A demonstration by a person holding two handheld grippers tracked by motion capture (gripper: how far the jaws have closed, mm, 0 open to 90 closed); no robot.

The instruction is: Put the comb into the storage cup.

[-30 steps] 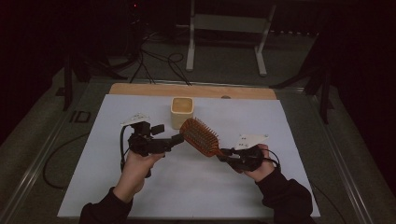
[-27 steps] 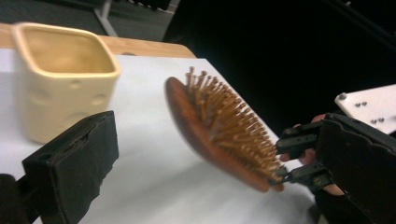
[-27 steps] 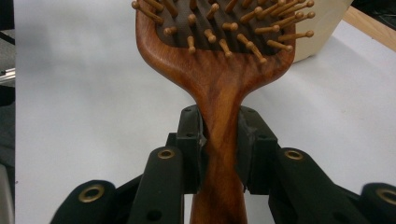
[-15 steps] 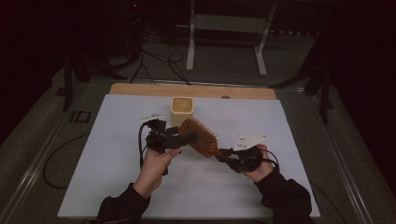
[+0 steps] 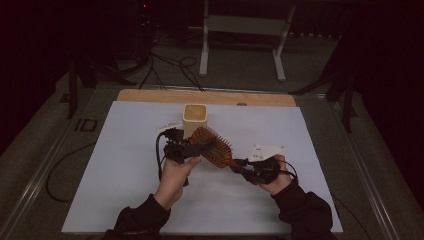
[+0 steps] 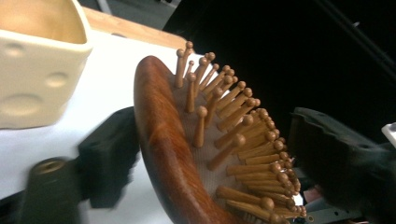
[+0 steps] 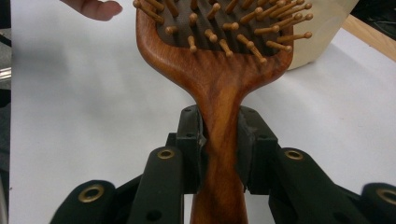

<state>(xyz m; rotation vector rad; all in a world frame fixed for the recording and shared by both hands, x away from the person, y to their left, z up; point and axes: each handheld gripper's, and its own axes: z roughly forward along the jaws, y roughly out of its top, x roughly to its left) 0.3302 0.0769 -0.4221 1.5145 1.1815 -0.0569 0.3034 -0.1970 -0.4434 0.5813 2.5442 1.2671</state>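
Observation:
A wooden paddle hairbrush (image 5: 218,151) with peg bristles is held above the white table. My right gripper (image 5: 238,164) is shut on its handle (image 7: 218,140), one jaw on each side. My left gripper (image 5: 206,145) is open, its jaws straddling the brush head (image 6: 159,140). One jaw is behind the wooden back, and the other stands a little off the bristles. A person's hand holds each gripper. A cream cup (image 5: 195,117) with dimpled sides stands just behind the brush head.
A white sheet (image 5: 125,170) covers the table, with a wooden strip (image 5: 150,96) along its far edge. Beyond it, a metal stand (image 5: 245,25) and cables (image 5: 170,62) sit on the dark floor. A cable (image 5: 65,165) trails off the table's left side.
My left gripper has moved right, from beside the brush to around its head. The right gripper and the brush have stayed almost still.

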